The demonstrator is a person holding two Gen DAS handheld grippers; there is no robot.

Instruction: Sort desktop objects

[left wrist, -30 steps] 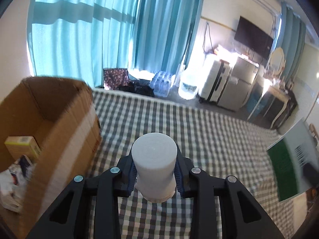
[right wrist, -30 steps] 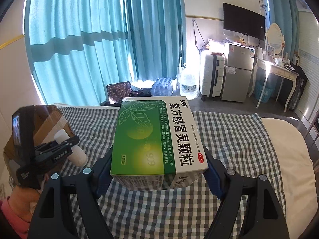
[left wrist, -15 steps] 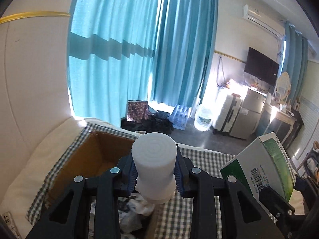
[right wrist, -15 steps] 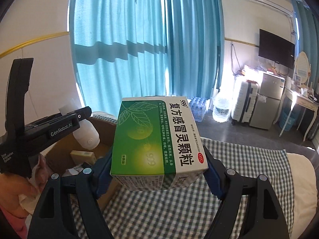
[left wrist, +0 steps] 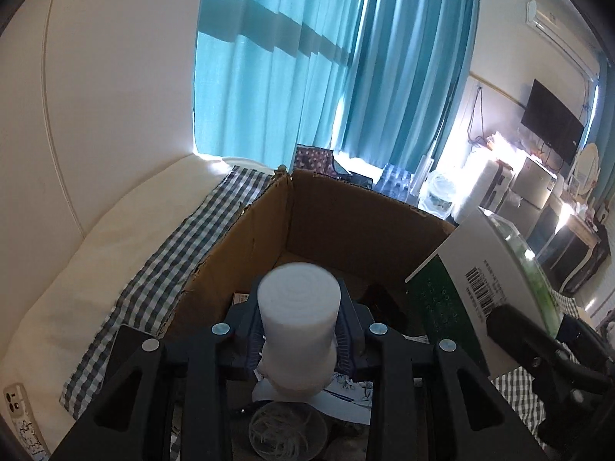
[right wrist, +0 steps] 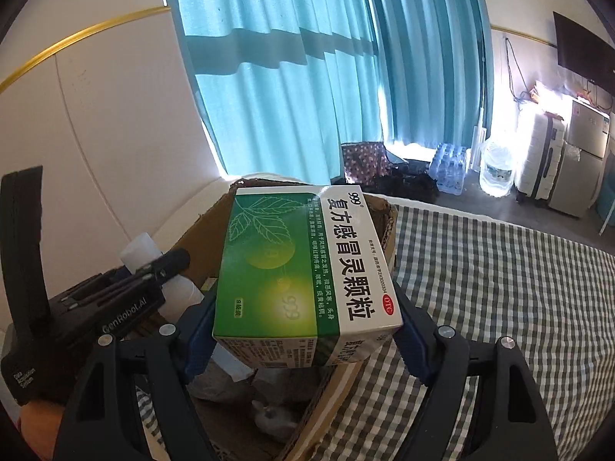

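My left gripper (left wrist: 300, 319) hangs over the open cardboard box (left wrist: 346, 211) with a white foam roll (left wrist: 298, 307) upright between its pads. Its jaws are opening, and the pads still touch the roll's sides. In the right wrist view the left gripper (right wrist: 165, 269) and the roll (right wrist: 144, 251) show at the left. My right gripper (right wrist: 303, 330) is shut on a green and white medicine box (right wrist: 303, 261), held flat over the cardboard box's right rim (right wrist: 388, 226). The medicine box (left wrist: 484, 269) also shows at the right of the left wrist view.
Papers and a clear round dish (left wrist: 286, 430) lie inside the cardboard box. The box stands on a checked cloth (right wrist: 499, 288) over a white mattress (left wrist: 96, 249). A phone (left wrist: 15, 403) lies at the lower left. Curtains, suitcases and water bottles stand beyond.
Both grippers have swung left, from over the checked cloth to over the cardboard box, each carrying its object. The box's inside now lies under the foam roll.
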